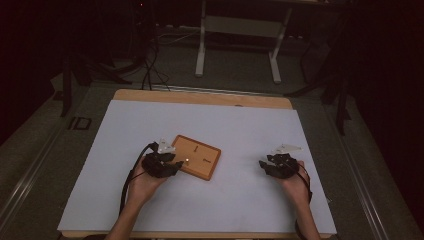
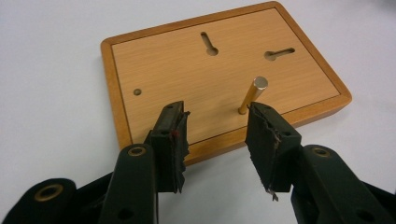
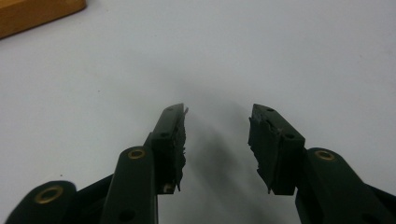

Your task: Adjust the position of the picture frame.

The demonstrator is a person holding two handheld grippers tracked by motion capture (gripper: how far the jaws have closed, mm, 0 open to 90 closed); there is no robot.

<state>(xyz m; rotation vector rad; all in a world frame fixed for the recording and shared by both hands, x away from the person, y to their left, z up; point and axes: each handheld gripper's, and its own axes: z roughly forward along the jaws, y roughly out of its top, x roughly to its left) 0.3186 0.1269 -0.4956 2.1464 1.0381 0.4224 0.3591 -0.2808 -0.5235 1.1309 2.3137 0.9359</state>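
Near bench centre: wooden board (image 1: 197,156) lies flat, brass peg (image 2: 252,95) upright in it. Left tongs (image 2: 217,122) apart, unclamped, peg just beside one pad. Right tongs (image 3: 218,125) apart, empty, over bare bench (image 1: 240,200). Step, likely: approaching peg. Next: centre on peg, close.

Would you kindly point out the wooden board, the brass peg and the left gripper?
wooden board (image 2: 187,70), left gripper view, its bare face.
brass peg (image 2: 252,95), left gripper view, mid-shaft.
left gripper (image 2: 217,126), left gripper view, between its fingertips.
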